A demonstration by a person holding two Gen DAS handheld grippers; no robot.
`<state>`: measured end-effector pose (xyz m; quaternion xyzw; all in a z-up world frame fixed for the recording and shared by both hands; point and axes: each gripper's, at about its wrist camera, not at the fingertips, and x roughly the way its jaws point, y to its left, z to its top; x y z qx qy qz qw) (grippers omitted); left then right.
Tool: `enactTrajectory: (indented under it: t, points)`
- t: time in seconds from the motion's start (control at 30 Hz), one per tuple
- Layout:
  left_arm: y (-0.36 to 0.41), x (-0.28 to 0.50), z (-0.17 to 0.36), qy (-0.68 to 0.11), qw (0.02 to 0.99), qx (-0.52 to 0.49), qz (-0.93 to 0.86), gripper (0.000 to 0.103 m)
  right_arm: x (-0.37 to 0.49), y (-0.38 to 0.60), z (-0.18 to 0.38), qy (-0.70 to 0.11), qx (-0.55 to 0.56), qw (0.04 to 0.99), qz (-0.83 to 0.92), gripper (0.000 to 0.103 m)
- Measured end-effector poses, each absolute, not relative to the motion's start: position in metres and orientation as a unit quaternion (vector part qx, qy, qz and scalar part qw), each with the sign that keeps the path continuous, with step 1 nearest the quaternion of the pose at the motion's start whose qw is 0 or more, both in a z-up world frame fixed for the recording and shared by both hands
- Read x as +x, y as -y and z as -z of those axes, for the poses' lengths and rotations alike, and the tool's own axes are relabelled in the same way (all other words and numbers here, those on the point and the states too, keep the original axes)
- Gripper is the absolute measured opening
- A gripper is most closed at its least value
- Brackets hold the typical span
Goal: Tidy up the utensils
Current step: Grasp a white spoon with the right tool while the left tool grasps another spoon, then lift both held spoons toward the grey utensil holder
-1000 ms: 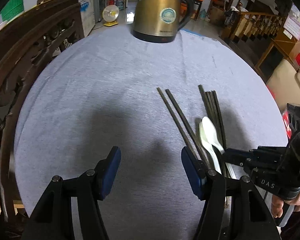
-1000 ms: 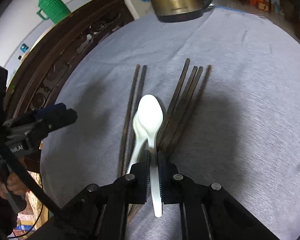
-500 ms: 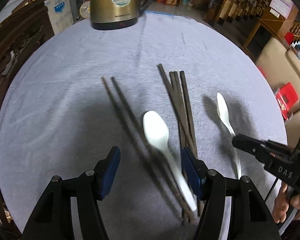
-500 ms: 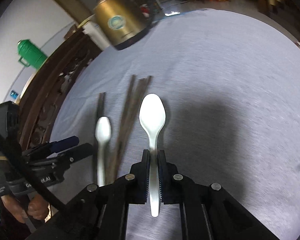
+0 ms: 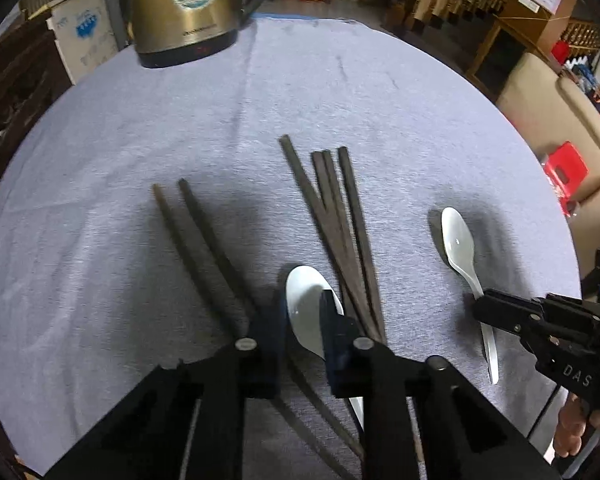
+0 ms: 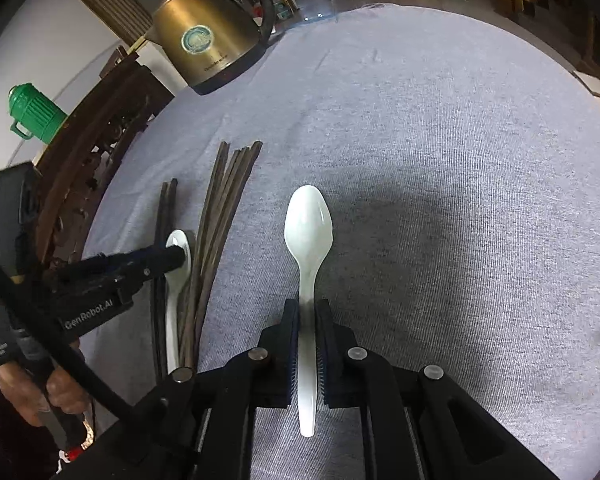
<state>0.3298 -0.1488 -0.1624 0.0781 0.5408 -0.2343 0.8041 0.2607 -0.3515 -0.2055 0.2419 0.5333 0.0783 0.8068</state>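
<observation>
Two white spoons and several dark chopsticks lie on a grey-clothed round table [image 5: 380,92]. My left gripper [image 5: 300,320] has closed around one white spoon [image 5: 306,304], which lies between a chopstick pair [image 5: 204,248] and a chopstick bundle [image 5: 340,220]. My right gripper [image 6: 307,320] is shut on the handle of the other white spoon [image 6: 308,232], bowl pointing forward, right of the bundle [image 6: 220,216]. That spoon shows in the left wrist view [image 5: 460,248], the right gripper [image 5: 480,312] behind it. The left gripper [image 6: 172,258] shows over the first spoon [image 6: 178,280].
A brass electric kettle [image 5: 180,8] stands at the table's far edge; it also shows in the right wrist view [image 6: 204,40]. A carved wooden chair back [image 6: 96,148] runs along the left side. A green jug [image 6: 32,114] stands beyond it. A beige sofa [image 5: 548,120] is to the right.
My right gripper carried its spoon to the right, away from the chopsticks. My left gripper moved right over the remaining spoon and its jaws closed in around it.
</observation>
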Motion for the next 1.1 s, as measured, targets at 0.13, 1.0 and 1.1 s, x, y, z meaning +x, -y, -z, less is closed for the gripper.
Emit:
enactTrajectory:
  t: [0.13,1.0,1.1]
  points:
    - [0.15,0.329,0.162,-0.527,0.807,0.081,0.254,0.014,0.267,0.354,0.206,-0.533,0.249,0.805,-0.071,0.013]
    - [0.111,0.294,0.093,-0.41,0.876,0.058,0.248,0.004,0.258,0.347,0.144,-0.445,0.209,0.867,-0.079,0.004]
    - [0.099,0.277,0.072,-0.371,0.893,0.038,0.25,0.004,0.234,0.35,0.123,-0.381,0.26,0.88,-0.114,0.004]
